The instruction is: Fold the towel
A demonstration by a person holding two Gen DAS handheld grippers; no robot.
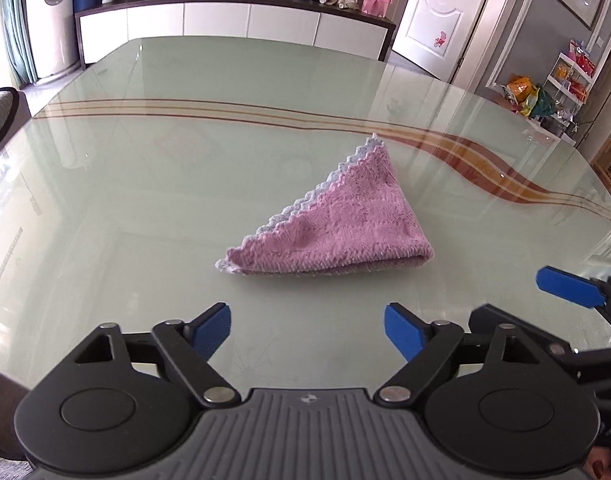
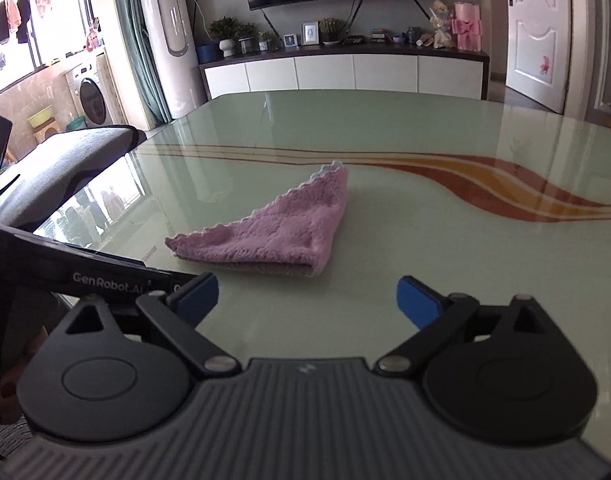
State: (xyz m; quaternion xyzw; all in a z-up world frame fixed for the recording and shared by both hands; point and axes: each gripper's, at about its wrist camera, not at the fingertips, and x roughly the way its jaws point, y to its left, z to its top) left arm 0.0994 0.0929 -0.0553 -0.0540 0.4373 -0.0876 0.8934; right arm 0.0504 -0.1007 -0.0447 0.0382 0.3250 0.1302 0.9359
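A pink towel [image 1: 337, 224] with a white scalloped hem lies folded into a triangle on the glass table [image 1: 185, 184], its thick folded edge nearest me. My left gripper [image 1: 307, 330] hovers open just short of that edge, with nothing between its blue pads. In the right wrist view the same towel [image 2: 281, 232] lies ahead and slightly left of my right gripper [image 2: 307, 300], which is open and holds nothing. One blue finger [image 1: 569, 286] of the right gripper shows at the right edge of the left wrist view.
The pale green table [image 2: 425, 280] carries a curved brown and orange stripe [image 1: 485, 164] beyond the towel. A grey chair [image 2: 65, 160] stands at the table's left side. A white sideboard [image 1: 233, 20] with plants and frames stands against the far wall.
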